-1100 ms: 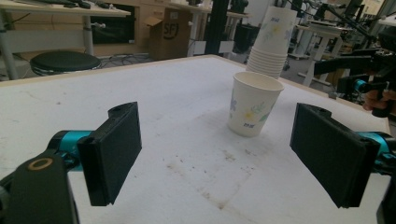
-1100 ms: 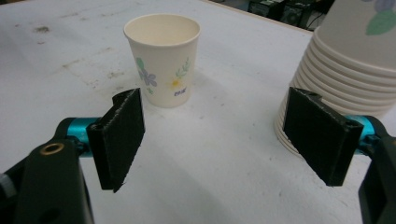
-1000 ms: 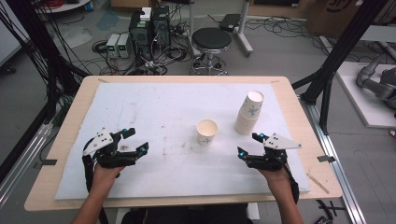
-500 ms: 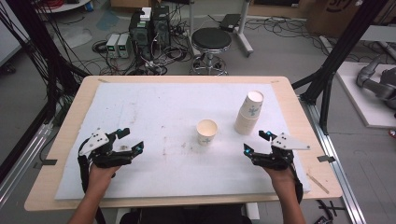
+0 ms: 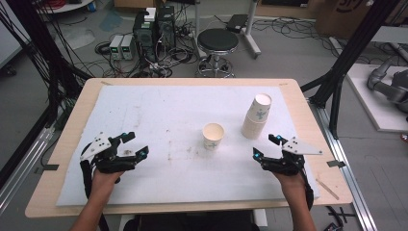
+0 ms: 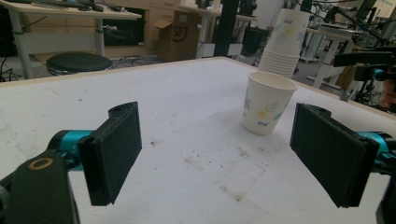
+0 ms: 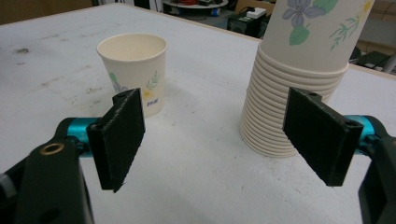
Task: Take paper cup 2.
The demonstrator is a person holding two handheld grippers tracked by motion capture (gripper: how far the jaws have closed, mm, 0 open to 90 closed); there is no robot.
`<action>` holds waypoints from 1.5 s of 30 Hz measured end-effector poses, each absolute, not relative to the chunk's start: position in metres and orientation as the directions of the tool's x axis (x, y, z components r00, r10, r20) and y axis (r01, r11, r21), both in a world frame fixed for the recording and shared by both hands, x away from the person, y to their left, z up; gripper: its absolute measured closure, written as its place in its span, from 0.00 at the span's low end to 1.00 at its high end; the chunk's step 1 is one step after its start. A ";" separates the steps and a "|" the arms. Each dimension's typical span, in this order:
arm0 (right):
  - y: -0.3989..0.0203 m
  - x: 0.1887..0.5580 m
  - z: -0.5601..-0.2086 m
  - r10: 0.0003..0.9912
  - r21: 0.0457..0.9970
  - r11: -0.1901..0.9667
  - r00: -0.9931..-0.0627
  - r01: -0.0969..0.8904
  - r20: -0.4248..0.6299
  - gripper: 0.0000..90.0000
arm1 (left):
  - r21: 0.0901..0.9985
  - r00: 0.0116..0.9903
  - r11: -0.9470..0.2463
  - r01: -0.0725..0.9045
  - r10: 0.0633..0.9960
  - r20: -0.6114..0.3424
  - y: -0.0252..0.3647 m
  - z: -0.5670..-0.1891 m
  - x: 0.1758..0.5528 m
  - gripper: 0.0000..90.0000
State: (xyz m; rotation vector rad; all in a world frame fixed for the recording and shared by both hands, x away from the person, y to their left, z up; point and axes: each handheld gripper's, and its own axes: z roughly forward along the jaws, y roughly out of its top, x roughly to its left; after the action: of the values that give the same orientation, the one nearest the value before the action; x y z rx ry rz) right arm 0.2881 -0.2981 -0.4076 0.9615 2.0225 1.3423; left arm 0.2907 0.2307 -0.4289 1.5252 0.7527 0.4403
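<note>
- Right gripper [image 5: 266, 147]: jaws wide apart, nothing between them; held low over counter's near right, hand [image 5: 288, 181] behind, forearm entering from bottom edge.
- Left gripper [image 5: 130, 146]: jaws likewise spread and empty; low over near left, aimed toward centre.
- Single paper cup [image 5: 213, 136]: upright, mid-counter, between both grippers.
- Stack of paper cups [image 5: 256, 116]: just beside it, ahead of right gripper.
- Counter [image 5: 159, 110]: white, stained mat.

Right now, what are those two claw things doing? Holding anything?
Left gripper: open, holding nothing, jaws wide apart above the white mat.
Right gripper: open, holding nothing, pointing towards the stack of paper cups and not touching it.
</note>
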 end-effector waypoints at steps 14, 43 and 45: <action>-0.304 0.288 -0.404 0.796 0.932 0.233 -0.605 0.276 -0.020 0.24 | 0.988 0.715 -0.049 0.143 0.696 -0.069 0.224 -0.433 0.291 0.16; -0.301 0.326 -0.346 0.830 0.938 0.207 -0.557 0.277 -0.019 0.22 | 0.980 0.717 0.000 0.201 0.681 -0.147 0.223 -0.440 0.296 0.17; -0.302 0.333 -0.342 0.839 0.934 0.202 -0.545 0.296 -0.009 0.22 | 0.980 0.715 0.002 0.200 0.684 -0.147 0.223 -0.440 0.296 0.17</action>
State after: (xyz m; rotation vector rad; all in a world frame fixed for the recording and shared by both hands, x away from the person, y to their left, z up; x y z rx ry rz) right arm 0.3335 -0.3022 -0.3421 1.0515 1.9511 1.3348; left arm 0.2964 0.2233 -0.4396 1.5577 0.7448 0.4412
